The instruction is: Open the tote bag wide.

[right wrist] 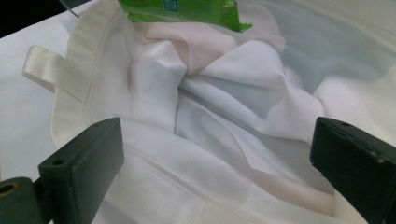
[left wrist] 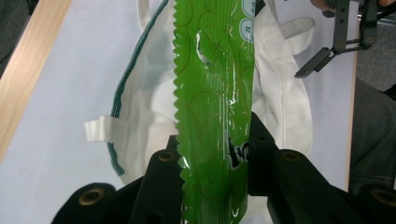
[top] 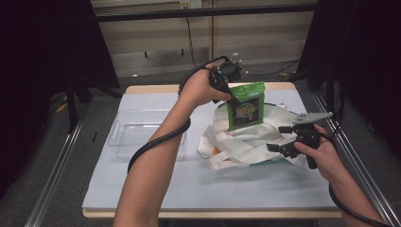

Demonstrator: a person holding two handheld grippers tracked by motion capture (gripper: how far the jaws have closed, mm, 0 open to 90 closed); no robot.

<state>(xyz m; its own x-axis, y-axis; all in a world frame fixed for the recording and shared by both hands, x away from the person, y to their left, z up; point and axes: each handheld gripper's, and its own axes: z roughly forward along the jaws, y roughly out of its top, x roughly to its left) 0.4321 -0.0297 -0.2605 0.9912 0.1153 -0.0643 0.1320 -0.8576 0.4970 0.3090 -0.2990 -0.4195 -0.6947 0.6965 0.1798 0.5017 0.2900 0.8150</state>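
The left gripper [top: 231,97] holds a green snack packet [top: 246,106] by its top edge. Its two black jaws are pinched on the packet, one on each side, and the left gripper view shows the zigzag edge of the packet [left wrist: 215,116] running up between them. The packet hangs upright in the air, just above a white cloth bag [top: 246,142].

The bag lies crumpled on the table's pale blue mat [top: 156,184], a little to the right of the middle. It has a thin green trim along its rim and white strap handles [left wrist: 98,128] that flop out to the sides. The bottom end of the packet [right wrist: 187,11] sits right over the bag's open mouth in the right gripper view.

The right gripper [top: 279,138] is at the bag's right side, held low by the person's hand [top: 324,158]. Its jaws are spread wide apart with nothing pinched — the white cloth [right wrist: 219,121] just lies between and beyond them.

A clear plastic tray [top: 120,137] stands to the left of the bag, near it but not touching.
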